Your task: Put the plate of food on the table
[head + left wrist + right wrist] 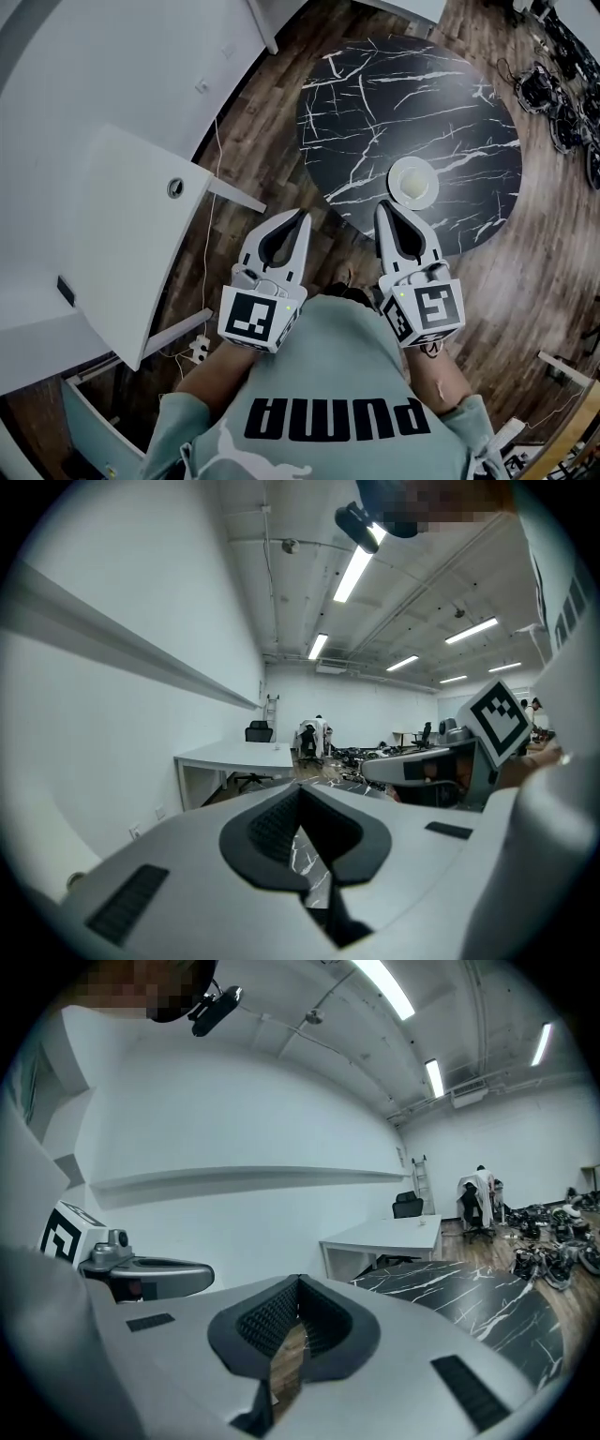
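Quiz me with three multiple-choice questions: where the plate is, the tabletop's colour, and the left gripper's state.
1. Where is the plate?
A. on the round table, near the edge by the person
B. on the floor
C. held in a gripper

2. What colour is the tabletop?
A. plain white
B. black with white veins
C. red

3. How is the left gripper?
A. wide open
B. shut on the plate
C. shut with nothing in it

Answers:
1 A: the head view shows it on the table, just beyond the right gripper.
2 B: white veins cross the black top.
3 C: its jaws meet with nothing between them.
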A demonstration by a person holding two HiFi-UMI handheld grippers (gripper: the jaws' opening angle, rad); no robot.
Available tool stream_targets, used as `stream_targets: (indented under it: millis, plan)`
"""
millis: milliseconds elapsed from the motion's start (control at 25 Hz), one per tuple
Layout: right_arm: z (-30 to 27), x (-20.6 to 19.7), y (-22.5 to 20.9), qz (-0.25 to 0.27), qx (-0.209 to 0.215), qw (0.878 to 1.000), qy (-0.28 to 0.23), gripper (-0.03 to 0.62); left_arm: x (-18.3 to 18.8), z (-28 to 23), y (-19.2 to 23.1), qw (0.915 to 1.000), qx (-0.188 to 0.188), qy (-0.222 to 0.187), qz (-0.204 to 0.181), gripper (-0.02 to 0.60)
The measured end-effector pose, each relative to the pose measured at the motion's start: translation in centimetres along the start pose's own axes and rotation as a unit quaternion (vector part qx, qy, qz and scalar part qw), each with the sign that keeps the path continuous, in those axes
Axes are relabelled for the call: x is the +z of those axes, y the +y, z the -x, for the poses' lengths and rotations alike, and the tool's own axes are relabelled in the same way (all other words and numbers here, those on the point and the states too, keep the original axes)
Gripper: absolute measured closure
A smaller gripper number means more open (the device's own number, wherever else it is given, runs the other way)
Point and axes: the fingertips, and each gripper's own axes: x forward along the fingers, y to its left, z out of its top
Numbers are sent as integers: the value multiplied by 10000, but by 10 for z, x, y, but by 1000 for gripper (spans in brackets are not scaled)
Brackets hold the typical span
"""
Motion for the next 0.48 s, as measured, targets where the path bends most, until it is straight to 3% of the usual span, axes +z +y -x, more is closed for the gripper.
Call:
stream_targets:
  millis: [480]
  plan:
    - [7, -9, 124, 248, 261, 9993, 22, 585, -16, 118, 52, 9989, 419, -149, 171, 575]
